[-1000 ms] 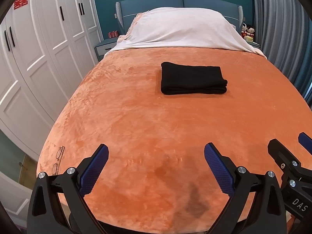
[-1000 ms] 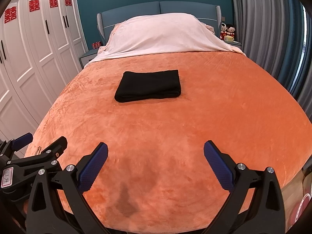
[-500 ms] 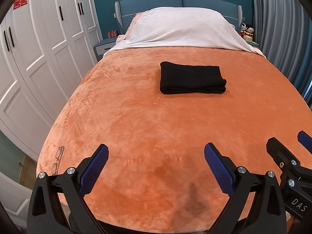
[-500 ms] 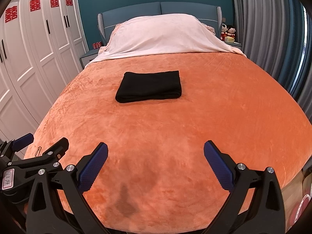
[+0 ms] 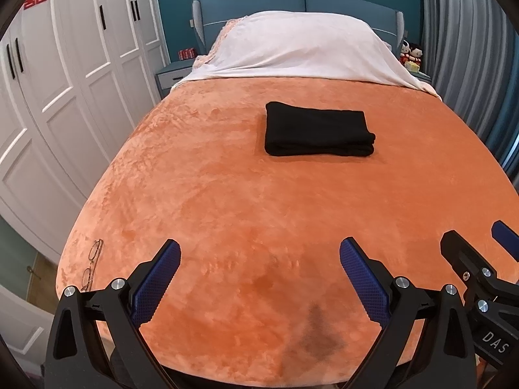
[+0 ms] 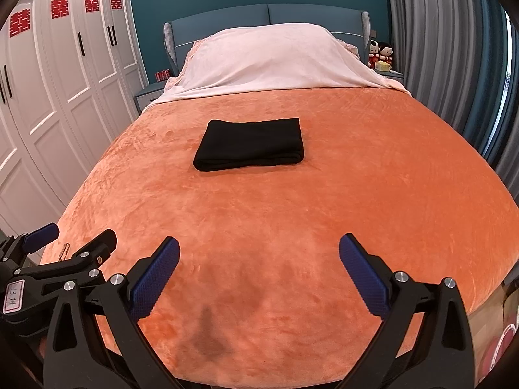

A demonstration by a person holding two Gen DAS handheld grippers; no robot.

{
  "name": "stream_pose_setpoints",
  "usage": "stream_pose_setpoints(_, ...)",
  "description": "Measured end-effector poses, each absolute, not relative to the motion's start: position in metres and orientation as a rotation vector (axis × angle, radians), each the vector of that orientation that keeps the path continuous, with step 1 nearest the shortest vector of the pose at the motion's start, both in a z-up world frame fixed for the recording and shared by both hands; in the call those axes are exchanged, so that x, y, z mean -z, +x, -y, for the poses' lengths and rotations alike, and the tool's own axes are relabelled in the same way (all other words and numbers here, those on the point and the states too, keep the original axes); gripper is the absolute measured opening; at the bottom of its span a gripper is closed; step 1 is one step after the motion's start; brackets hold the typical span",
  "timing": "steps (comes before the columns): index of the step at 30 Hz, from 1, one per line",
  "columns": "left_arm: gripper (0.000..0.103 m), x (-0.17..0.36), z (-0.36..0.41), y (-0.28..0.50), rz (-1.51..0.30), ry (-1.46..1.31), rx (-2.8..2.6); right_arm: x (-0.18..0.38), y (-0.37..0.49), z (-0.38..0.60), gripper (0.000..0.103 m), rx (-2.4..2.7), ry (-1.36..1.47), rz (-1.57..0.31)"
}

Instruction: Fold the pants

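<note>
Well ahead of both tongs, the black pants (image 5: 319, 129) lie folded on the orange blanket (image 5: 227, 201); left gripper (image 5: 259, 278) and right gripper (image 6: 259, 277) gape wide, empty; folding looks finished, so only withdrawal remains.

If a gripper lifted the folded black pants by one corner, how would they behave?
The folded black pants look like soft stacked layers, so they would probably droop and unfold. Probably light. The plush orange blanket would likely drag on them if pushed.
</note>
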State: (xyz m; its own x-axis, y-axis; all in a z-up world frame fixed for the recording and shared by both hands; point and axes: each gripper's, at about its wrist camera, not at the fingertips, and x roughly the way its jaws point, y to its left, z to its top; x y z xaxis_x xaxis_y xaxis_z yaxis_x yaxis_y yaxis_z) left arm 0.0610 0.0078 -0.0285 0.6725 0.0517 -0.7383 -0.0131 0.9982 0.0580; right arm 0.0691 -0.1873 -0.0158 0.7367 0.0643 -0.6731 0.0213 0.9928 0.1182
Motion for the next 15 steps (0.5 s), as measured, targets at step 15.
stream_pose_setpoints(15, 0.096, 0.0296, -0.0010, 0.0585, -0.825, 0.092, -0.048, 0.0136, 0.0709, 0.1891, 0.097, -0.026, 0.119, -0.742)
